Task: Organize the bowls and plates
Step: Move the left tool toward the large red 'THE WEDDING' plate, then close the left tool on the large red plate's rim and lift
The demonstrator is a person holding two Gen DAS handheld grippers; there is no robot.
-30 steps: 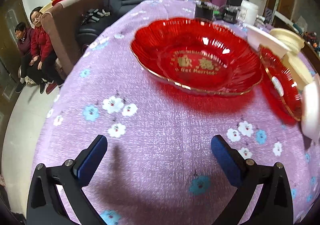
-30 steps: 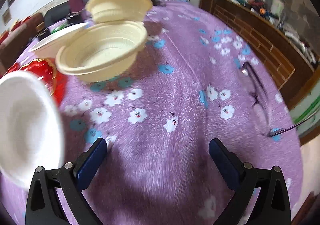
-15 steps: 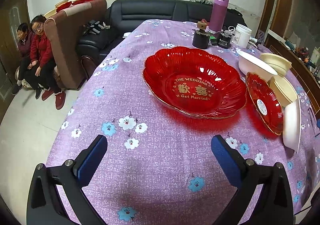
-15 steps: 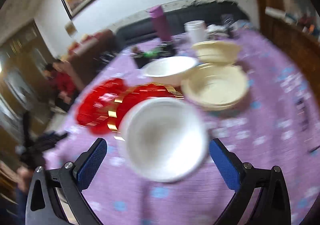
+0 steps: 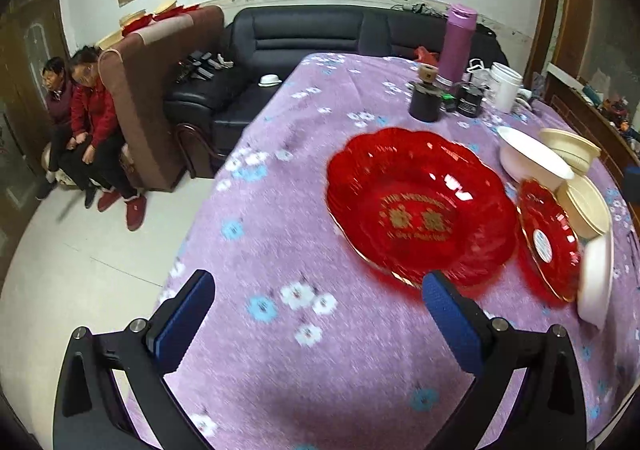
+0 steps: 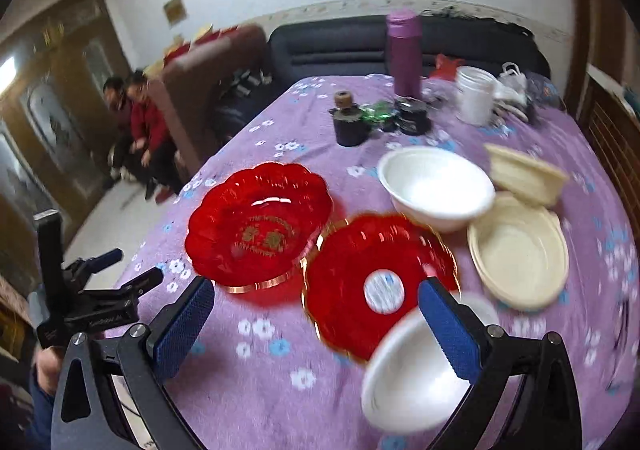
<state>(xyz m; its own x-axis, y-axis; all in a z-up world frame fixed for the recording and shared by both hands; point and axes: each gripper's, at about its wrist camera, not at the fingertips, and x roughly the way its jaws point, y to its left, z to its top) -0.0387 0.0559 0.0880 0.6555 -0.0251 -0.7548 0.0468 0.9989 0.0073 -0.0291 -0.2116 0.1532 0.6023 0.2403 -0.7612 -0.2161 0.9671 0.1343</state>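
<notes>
A large red scalloped plate [image 5: 416, 206] [image 6: 256, 224] lies on the purple flowered tablecloth. A smaller red plate [image 6: 376, 282] [image 5: 546, 238] lies to its right. A white bowl [image 6: 436, 190] [image 5: 532, 162], a cream bowl [image 6: 518, 250] [image 5: 584, 202] and a tilted cream bowl [image 6: 524, 174] [image 5: 570, 144] stand behind. Another white bowl [image 6: 416, 366] [image 5: 596, 278] lies near the front edge, partly behind my right finger. My left gripper [image 5: 318, 320] is open and empty, left of the large plate; it also shows in the right wrist view [image 6: 116, 270]. My right gripper [image 6: 316, 326] is open and empty above the small red plate.
At the table's far end stand a purple flask [image 6: 404, 50], a white jar [image 6: 476, 94], dark pots [image 6: 350, 118] and small clutter. A black sofa [image 5: 320, 38] and a brown armchair [image 5: 156, 90] stand beyond the table. Two people [image 5: 80, 118] sit at the left.
Both grippers have pulled back and risen, so more of the table shows. The right view has swung left from the cream bowls to the red plates. Both stayed open.
</notes>
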